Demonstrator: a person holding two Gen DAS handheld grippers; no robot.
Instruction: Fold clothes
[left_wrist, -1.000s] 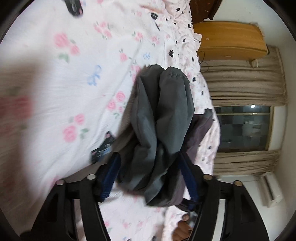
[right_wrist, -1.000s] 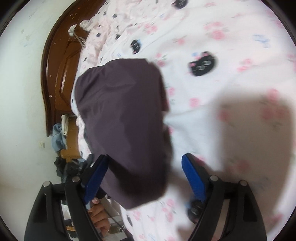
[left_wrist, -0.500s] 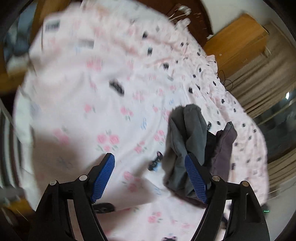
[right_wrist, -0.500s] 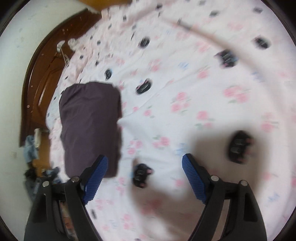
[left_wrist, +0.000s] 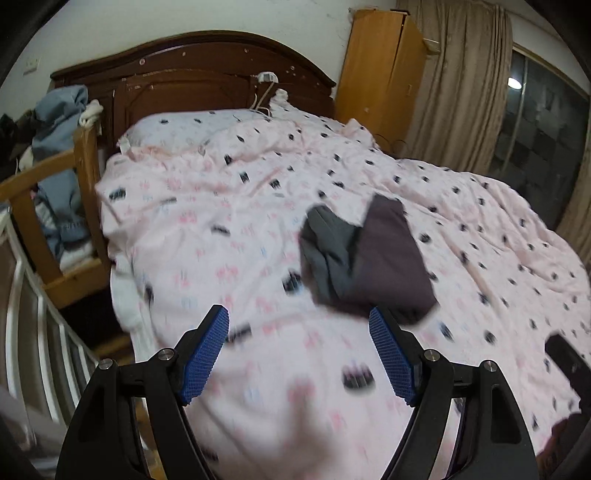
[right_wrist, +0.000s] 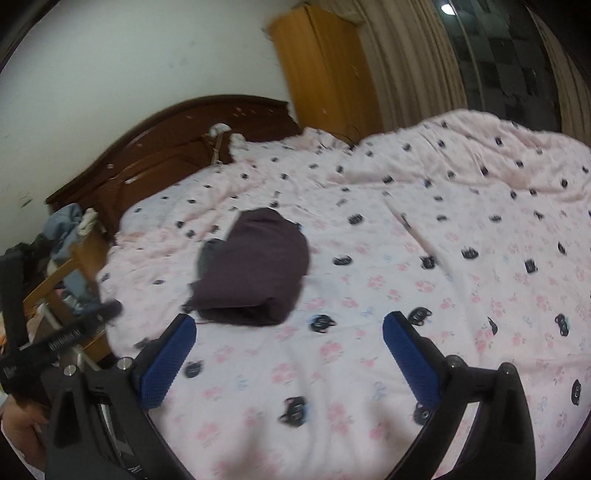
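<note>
Clothes seemingly beyond both claws

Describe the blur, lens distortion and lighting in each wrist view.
Left wrist view: motion blur smears the bedspread print; the tongs stay sharp; fisheye bends the curtain. Right wrist view: milder blur, the folded clothes are soft-edged, a lamp glints in the dark window.

A folded dark purple garment lies on the pink floral bedsheet, beyond the right tool, whose blue-padded jaws stand apart, empty.
</note>
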